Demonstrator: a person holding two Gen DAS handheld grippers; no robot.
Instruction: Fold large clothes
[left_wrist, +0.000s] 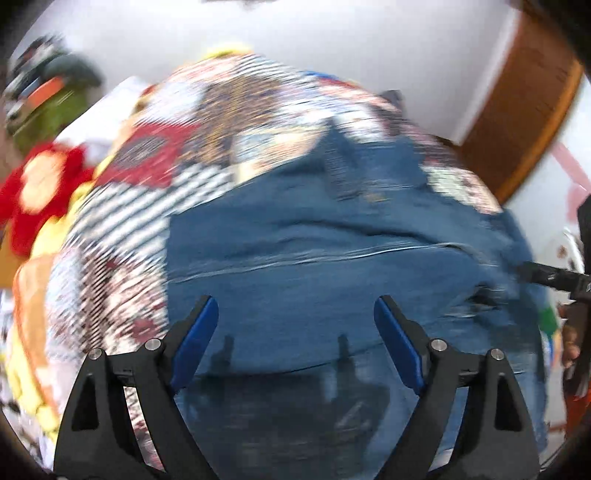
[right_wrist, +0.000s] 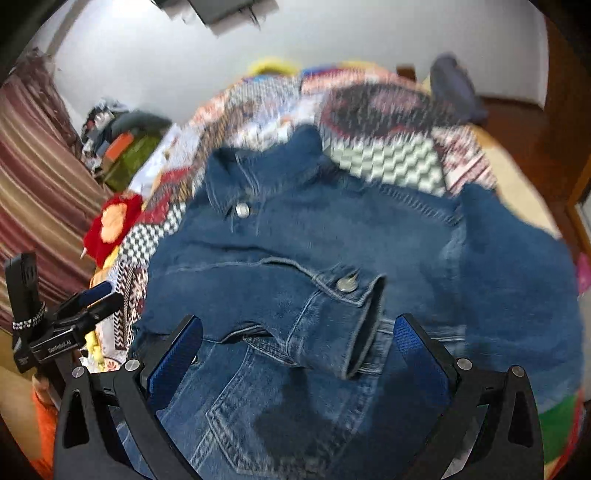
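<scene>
A dark blue denim jacket (right_wrist: 314, 236) lies on a patchwork-quilted bed (right_wrist: 388, 122); both claws, left claw (left_wrist: 295, 314) and right claw (right_wrist: 297, 332), gape empty above it, so the folded-in sleeve cuff (right_wrist: 354, 317) may slide open if snagged.

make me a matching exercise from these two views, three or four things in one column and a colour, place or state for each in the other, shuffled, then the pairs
Things:
1. denim jacket
2. sleeve cuff
3. red plush toy
4. left gripper

Descriptions:
A. fingers apart, nothing between them
B. blue, spread over the patterned bedspread
C. at the bed's left edge
D. folded across the jacket front, metal button showing

Pairs: 1-B, 2-D, 3-C, 4-A
</scene>
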